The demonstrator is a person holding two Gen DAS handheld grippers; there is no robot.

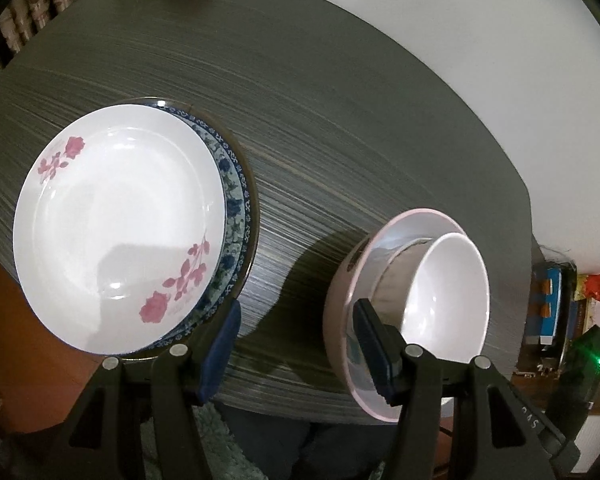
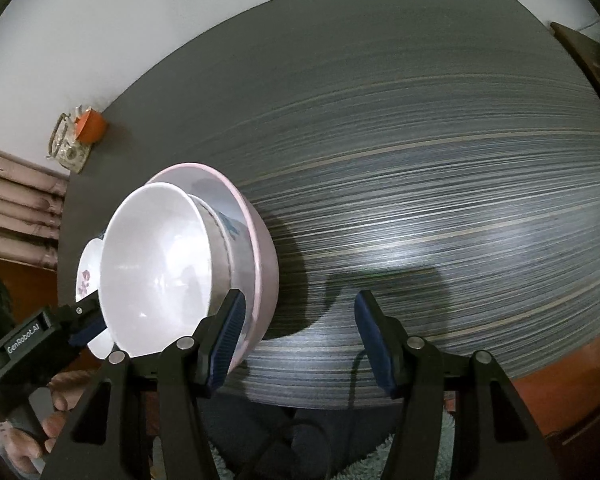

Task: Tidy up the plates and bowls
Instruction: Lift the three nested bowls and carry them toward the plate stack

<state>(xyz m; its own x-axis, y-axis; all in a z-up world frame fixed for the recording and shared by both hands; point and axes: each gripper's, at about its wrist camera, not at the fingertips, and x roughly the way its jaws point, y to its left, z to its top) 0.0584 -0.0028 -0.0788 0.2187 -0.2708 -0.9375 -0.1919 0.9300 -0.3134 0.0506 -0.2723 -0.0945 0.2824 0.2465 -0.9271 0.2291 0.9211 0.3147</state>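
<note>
A white plate with pink roses (image 1: 116, 224) lies on a blue-patterned plate (image 1: 236, 200) at the table's near left. A white bowl (image 1: 448, 296) sits nested in a grey-sided bowl inside a pink bowl (image 1: 340, 312) at the near right. My left gripper (image 1: 296, 344) is open over the gap between the plates and the bowls, holding nothing. In the right wrist view my right gripper (image 2: 298, 344) is open and empty, just right of the pink bowl (image 2: 266, 268) with the white bowl (image 2: 156, 264) in it. The rose plate (image 2: 86, 276) shows behind the bowls.
The dark striped table (image 2: 420, 160) stretches far and right. An orange cup (image 2: 90, 124) and a patterned holder (image 2: 66, 148) stand at the far left corner. A wall runs behind. Clutter (image 1: 556, 304) stands off the table's right edge. The left gripper's body (image 2: 28, 360) shows at lower left.
</note>
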